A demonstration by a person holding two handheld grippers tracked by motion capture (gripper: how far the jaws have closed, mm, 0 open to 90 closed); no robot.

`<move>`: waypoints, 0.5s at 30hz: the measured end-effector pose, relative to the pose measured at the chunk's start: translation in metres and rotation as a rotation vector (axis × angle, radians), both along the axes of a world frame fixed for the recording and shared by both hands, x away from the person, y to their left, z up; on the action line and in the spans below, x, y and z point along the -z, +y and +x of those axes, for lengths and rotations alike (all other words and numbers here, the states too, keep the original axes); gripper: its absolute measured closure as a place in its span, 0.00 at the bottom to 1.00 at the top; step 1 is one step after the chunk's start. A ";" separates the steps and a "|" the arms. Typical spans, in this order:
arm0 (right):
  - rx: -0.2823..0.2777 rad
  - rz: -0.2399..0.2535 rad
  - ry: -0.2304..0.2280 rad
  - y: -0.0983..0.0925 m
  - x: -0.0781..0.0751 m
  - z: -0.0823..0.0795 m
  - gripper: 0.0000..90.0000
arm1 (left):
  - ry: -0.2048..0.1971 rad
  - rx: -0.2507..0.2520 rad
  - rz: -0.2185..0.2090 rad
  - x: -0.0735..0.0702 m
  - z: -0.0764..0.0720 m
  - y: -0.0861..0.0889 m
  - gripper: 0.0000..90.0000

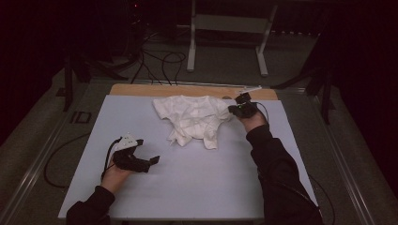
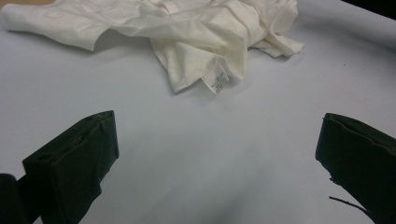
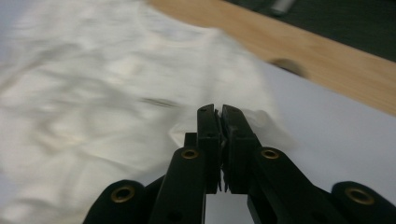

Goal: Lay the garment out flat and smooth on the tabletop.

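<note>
White t-shirt (image 1: 195, 119) crumpled at far side of table (image 1: 187, 187), nowhere near flat yet. Right gripper (image 1: 237, 109) pinching its right edge, jaws closed on fabric. Left gripper (image 1: 149, 161) wide open, resting on table, nothing in it.

My left gripper (image 1: 149, 161) rests low in my hand, jaws spread wide. My right arm reaches far forward; my right gripper (image 1: 233, 109) has its jaws pressed together, tips meeting.

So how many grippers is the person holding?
2. The left gripper rests on the white table, near the front left, jaws open. The right gripper is shut, at the right edge of the crumpled white shirt, near the far side.
</note>
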State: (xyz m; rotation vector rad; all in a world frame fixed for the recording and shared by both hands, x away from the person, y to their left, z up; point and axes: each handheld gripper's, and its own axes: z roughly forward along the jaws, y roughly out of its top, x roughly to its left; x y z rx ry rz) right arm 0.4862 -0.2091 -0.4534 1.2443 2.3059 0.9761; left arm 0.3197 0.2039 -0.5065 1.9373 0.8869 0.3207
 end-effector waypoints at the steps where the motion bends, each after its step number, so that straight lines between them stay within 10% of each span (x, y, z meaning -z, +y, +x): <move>1: -0.016 0.005 0.008 0.007 0.001 0.000 0.97 | 0.000 0.001 -0.002 0.000 0.000 0.000 0.00; 8: -0.139 0.043 0.037 0.059 0.002 0.002 0.97 | -0.007 0.002 -0.009 -0.001 0.000 0.001 0.00; 15: -0.394 0.027 0.113 0.126 0.006 -0.014 0.97 | -0.011 -0.001 -0.014 -0.002 -0.002 0.004 0.00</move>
